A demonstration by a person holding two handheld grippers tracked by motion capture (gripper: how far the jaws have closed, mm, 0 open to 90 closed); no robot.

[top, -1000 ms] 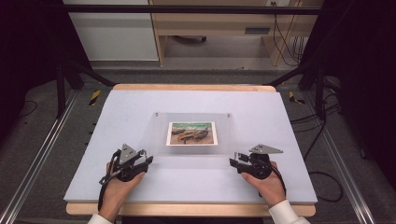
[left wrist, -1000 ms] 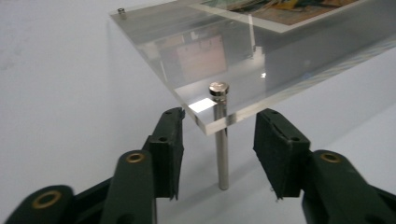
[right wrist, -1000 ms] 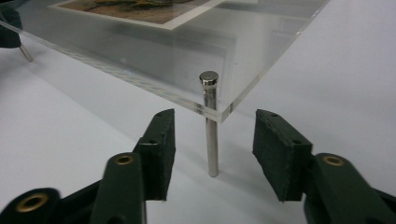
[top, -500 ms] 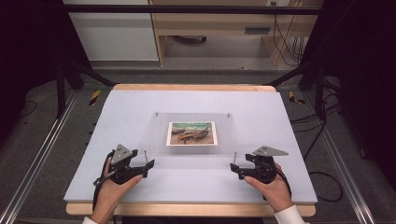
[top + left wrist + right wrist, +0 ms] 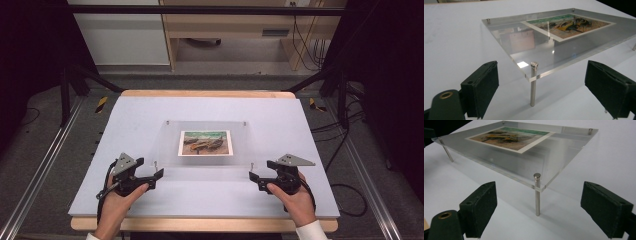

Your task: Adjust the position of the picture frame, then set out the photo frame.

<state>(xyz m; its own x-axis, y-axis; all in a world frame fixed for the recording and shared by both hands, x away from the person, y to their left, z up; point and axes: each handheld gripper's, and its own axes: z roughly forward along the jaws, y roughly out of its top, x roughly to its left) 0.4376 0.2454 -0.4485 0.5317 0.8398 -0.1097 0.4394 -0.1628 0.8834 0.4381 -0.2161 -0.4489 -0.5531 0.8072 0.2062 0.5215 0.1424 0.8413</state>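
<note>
On the white table [image 5: 150, 115], both claws have just spread beside the acrylic frame [image 5: 205, 127].

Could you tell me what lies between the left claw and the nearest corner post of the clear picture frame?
Nothing but bare white tabletop: in the left gripper view, the left claw, just opened, faces the post untouched.

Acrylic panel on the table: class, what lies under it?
The acrylic panel stands on thin metal legs above bare white table. A picture sits flat in it; what lies beneath the picture is hidden.
</note>
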